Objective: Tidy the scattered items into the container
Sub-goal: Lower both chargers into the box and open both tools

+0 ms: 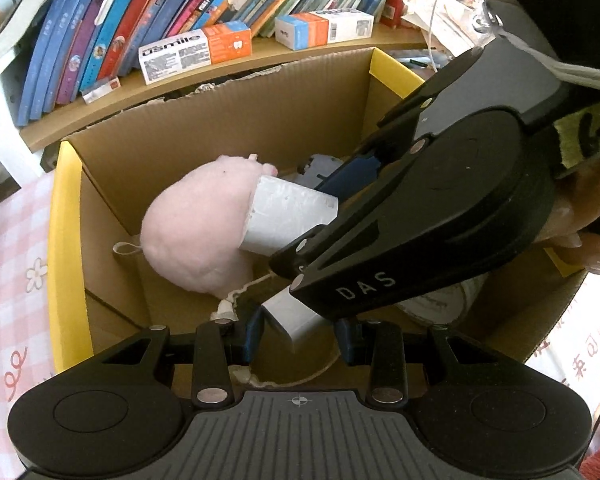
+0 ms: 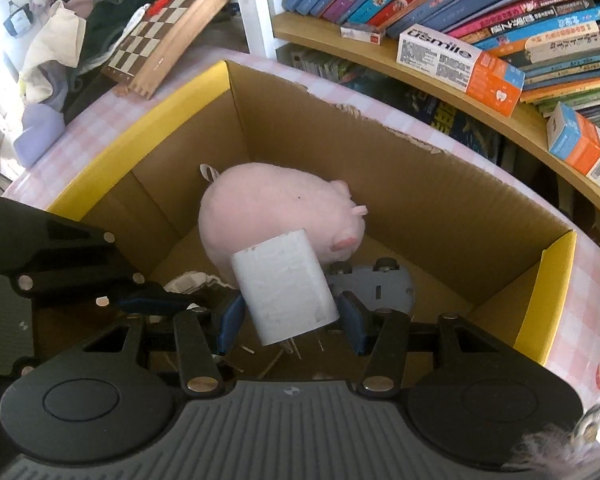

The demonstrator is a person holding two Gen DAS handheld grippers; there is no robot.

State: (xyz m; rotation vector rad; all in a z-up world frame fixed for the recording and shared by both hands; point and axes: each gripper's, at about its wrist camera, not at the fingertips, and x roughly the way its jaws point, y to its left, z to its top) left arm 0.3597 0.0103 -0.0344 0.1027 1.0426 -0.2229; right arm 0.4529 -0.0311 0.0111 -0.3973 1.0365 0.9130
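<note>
A cardboard box (image 1: 220, 120) with yellow flaps stands on the pink checked tablecloth; it also shows in the right wrist view (image 2: 420, 184). Inside lie a pink plush pig (image 2: 260, 204), also in the left wrist view (image 1: 196, 224), and a grey toy car (image 2: 384, 284) on its back. My right gripper (image 2: 290, 316) is shut on a white rectangular block (image 2: 284, 284) and holds it over the box; the block shows in the left wrist view (image 1: 288, 216) too. My left gripper (image 1: 298, 336) is over the box's near side, jaws apart, with nothing gripped; the right gripper's body crosses in front of it.
A wooden bookshelf (image 1: 260, 56) with leaning books and toothpaste boxes (image 1: 196, 50) runs just behind the box. A chessboard (image 2: 168, 28) and a heap of clothes (image 2: 80, 20) lie at the far left. String and a white scrap (image 1: 228, 308) lie on the box floor.
</note>
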